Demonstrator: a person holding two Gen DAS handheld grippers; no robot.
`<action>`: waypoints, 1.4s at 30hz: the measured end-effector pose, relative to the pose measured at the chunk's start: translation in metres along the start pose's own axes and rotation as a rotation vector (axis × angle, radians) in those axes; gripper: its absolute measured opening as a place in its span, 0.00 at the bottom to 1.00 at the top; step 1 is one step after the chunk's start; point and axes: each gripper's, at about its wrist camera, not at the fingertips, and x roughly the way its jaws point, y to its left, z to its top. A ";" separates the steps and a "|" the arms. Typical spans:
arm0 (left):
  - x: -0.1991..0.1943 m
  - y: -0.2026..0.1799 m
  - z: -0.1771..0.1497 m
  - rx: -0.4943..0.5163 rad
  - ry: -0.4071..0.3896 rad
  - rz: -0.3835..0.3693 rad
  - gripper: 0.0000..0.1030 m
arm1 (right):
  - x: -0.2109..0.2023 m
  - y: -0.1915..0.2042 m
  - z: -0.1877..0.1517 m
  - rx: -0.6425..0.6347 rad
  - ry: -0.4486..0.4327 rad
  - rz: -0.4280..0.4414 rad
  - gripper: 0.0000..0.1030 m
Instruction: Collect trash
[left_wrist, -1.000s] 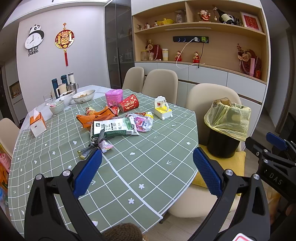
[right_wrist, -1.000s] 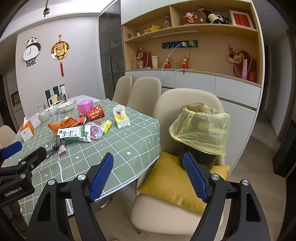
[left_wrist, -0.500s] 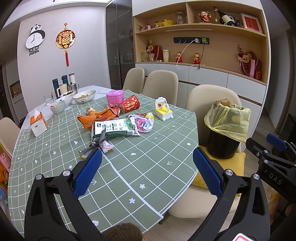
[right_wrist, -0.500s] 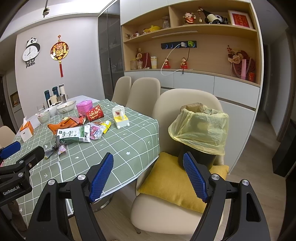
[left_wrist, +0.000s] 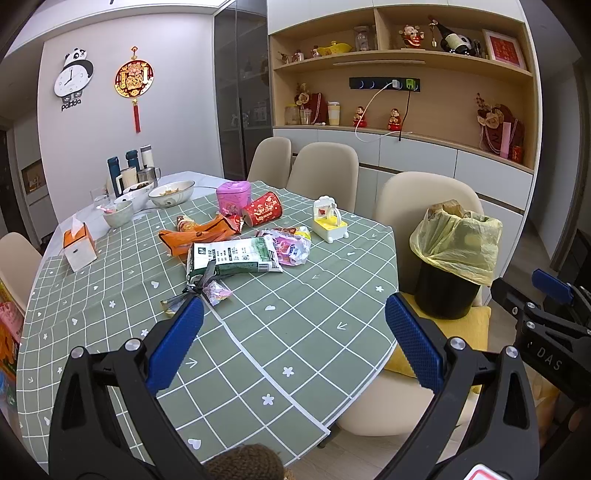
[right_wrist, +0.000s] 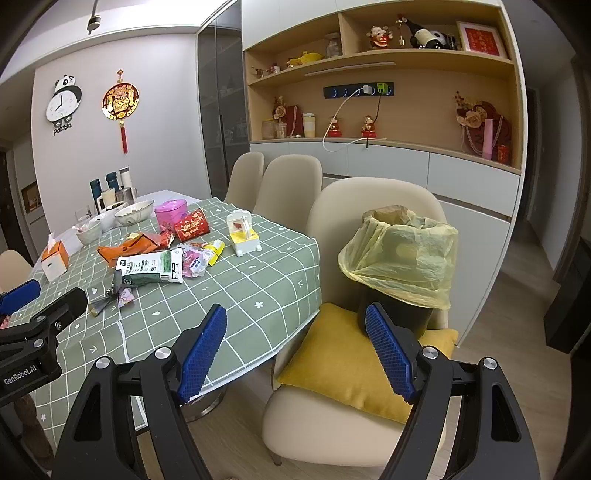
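A dining room with pale walls and a wooden shelf unit holds a round desk (left_wrist: 303, 332) covered in a green checked cloth, ringed by cream chairs. Scattered across the middle of the cloth is the trash: a white and green printed packet (left_wrist: 232, 258) lying flat, a crumpled orange wrapper (left_wrist: 195, 236) behind it, a clear pink-printed plastic wrapper (left_wrist: 291, 247) touching the packet's right end, and a small twisted candy wrapper (left_wrist: 207, 291) near the front of the pile. A red round tin (left_wrist: 263, 210) lies on its side beside a pink heart-shaped tin (left_wrist: 232, 194), and a small yellow and white toy (left_wrist: 330, 221) stands off to the right. An orange and white tissue box (left_wrist: 78, 245) sits near the desk's left edge, with bowls and flasks at the far end.

On the cream chair nearest the desk's right side, a black bin lined with a yellow plastic bag (right_wrist: 402, 266) stands on a mustard yellow cushion (right_wrist: 354, 362).

The left gripper (left_wrist: 293, 343) hovers over the near part of the cloth, its blue-padded fingers spread wide and empty. The right gripper (right_wrist: 295, 354) hangs off the desk's edge in front of the cushion, fingers equally wide, holding nothing.
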 end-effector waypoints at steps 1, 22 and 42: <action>0.000 0.000 0.000 0.000 0.000 0.000 0.91 | 0.000 0.000 0.000 0.001 0.001 0.000 0.72; 0.048 0.043 0.005 -0.035 0.055 -0.060 0.91 | 0.029 0.010 0.007 -0.020 0.041 -0.016 0.72; 0.212 0.200 -0.004 -0.155 0.378 -0.114 0.67 | 0.154 0.098 0.017 -0.130 0.264 0.132 0.72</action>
